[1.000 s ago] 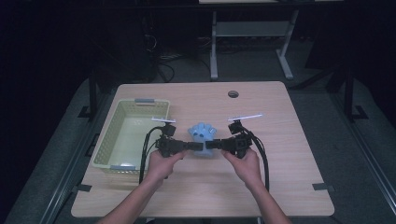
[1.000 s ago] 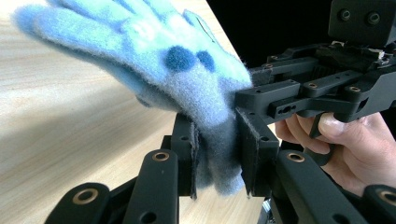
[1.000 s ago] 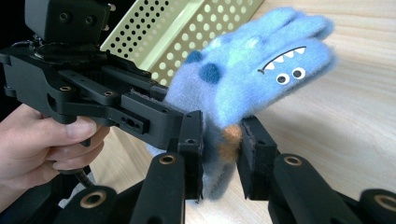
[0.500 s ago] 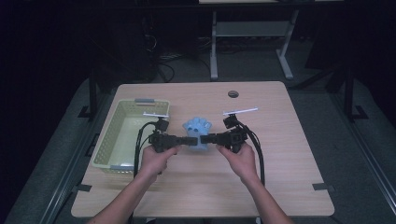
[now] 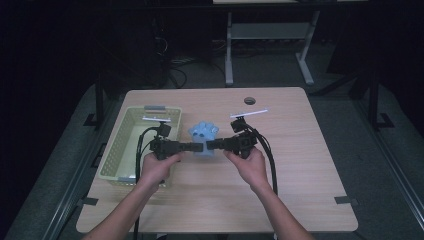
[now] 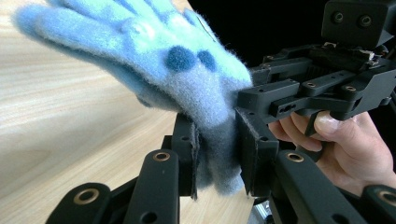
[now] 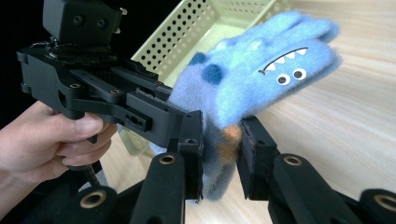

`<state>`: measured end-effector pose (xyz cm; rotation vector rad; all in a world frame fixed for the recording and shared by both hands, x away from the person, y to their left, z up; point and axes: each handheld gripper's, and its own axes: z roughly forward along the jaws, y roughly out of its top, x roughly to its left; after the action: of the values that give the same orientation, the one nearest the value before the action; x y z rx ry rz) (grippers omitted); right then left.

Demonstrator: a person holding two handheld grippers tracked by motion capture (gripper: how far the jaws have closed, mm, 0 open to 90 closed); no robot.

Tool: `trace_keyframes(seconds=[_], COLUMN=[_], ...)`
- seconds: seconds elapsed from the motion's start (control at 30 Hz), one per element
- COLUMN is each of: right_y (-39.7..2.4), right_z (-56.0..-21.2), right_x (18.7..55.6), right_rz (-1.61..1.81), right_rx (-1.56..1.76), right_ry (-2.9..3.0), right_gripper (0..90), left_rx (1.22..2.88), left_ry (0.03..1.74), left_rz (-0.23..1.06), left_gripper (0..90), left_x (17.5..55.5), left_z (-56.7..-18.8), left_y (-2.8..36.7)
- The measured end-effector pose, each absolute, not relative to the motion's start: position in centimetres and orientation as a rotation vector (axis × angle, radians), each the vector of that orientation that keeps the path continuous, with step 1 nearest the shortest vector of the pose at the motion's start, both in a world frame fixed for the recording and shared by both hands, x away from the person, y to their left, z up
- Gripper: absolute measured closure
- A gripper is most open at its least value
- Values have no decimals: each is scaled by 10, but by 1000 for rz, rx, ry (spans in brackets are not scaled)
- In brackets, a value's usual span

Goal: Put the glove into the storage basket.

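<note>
A fuzzy blue glove (image 5: 203,135) with a monster face, white teeth and dark blue spots hangs above the wooden table, held from both sides at its cuff. My left gripper (image 5: 196,147) is shut on the cuff (image 6: 217,154) from the left. My right gripper (image 5: 212,145) is shut on the same cuff (image 7: 219,154) from the right, its jaws facing the left gripper's. The glove's fingers (image 7: 299,32) point away from me and are raised off the table.
A pale green perforated basket (image 5: 131,145) stands on the table's left side, just beyond my left hand; it looks empty. A round cable hole (image 5: 250,100) is near the table's far edge. Cables trail from both grippers toward me.
Both grippers have lifted the glove and carried it slightly away from me and left, toward the basket, keeping their hold on the cuff.
</note>
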<state>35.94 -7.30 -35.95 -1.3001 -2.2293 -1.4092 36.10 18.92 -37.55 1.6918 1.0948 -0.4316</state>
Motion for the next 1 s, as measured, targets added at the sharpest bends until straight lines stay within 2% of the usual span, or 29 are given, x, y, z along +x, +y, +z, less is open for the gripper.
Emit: trace_keyframes(seconds=[1.0], right_y=[-24], right_z=[-339], right_x=[375], right_rz=[-1463], right_rx=[-1172], right_ry=[-2212], right_gripper=[729], left_rx=[1664], left_ry=[1079], left_rz=[-384], left_gripper=[705], left_x=[362], left_z=[-353], left_y=[245])
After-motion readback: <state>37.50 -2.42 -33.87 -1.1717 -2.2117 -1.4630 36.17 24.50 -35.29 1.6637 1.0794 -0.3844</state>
